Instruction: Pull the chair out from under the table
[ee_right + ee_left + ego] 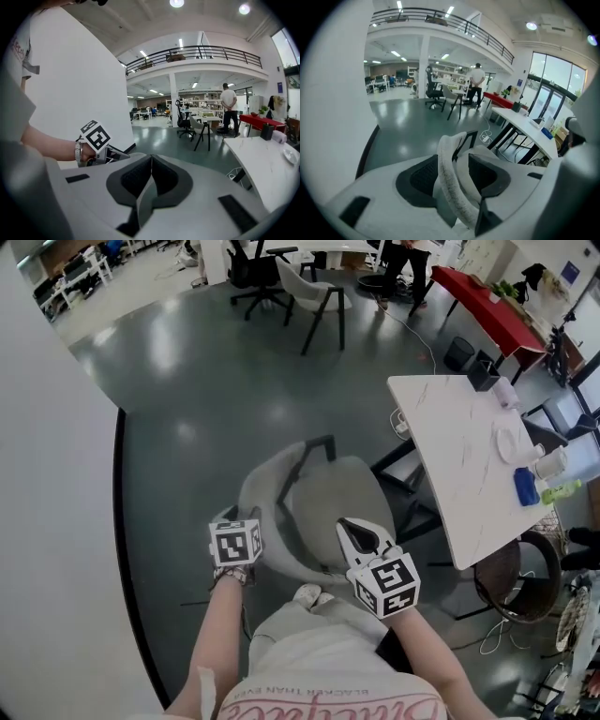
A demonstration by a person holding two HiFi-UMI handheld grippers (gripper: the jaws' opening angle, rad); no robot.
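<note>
The grey chair (330,507) stands on the dark floor just left of the white marble table (450,442), its curved backrest (265,491) towards me. My left gripper (240,529) is at the backrest's left end. In the left gripper view it (453,157) is open, with the fuzzy backrest rim (451,183) running between the jaws and a gap on the right pad's side. My right gripper (362,534) hovers over the seat's near right edge. In its own view it (150,159) is shut, with nothing between the pads. The left gripper's marker cube (96,136) shows there too.
A white wall with a black baseboard (120,521) runs close on the left. The table carries a blue item (525,487), a white cup (552,463) and a black box (483,377). A brown round stool (514,579) stands by its near end. Office chairs (314,298) and a red table (489,304) stand far back.
</note>
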